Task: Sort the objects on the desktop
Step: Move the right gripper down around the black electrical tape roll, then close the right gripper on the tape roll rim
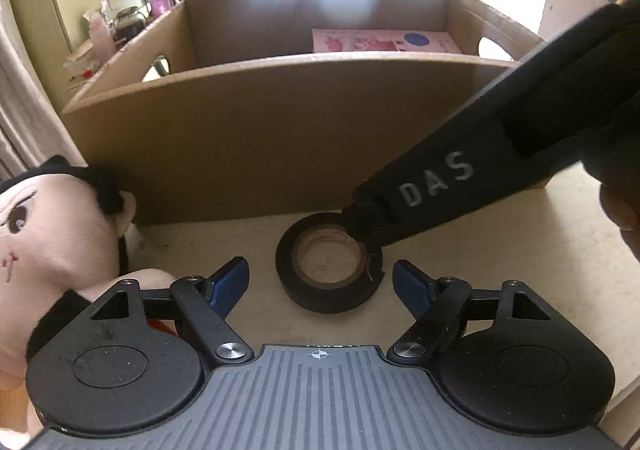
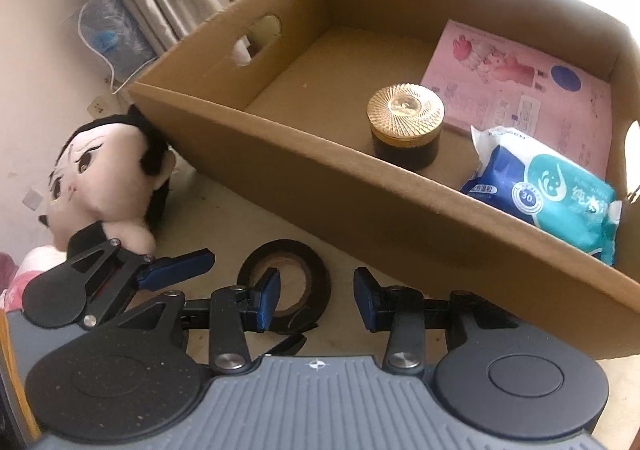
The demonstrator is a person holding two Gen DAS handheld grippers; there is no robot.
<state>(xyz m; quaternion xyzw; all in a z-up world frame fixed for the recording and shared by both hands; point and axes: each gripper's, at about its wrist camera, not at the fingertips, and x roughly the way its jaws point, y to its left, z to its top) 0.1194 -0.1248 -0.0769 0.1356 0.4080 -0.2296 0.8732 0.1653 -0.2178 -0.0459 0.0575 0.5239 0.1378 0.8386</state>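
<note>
Pale desktop (image 1: 500, 250) carries a roll of black tape (image 1: 329, 270) lying flat just ahead of the left gripper (image 1: 320, 282), its jaws spread either side. The right gripper (image 2: 316, 296), also spread, has one finger inside the roll's core; closing squarely on the wall should hold. Left lies a plush doll (image 2: 108, 173); beyond stands the cardboard box (image 2: 360, 201).

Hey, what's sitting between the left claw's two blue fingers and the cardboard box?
A black roll of tape lies flat on the table between the open left claw and the brown cardboard box, seen in the left wrist view.
</note>
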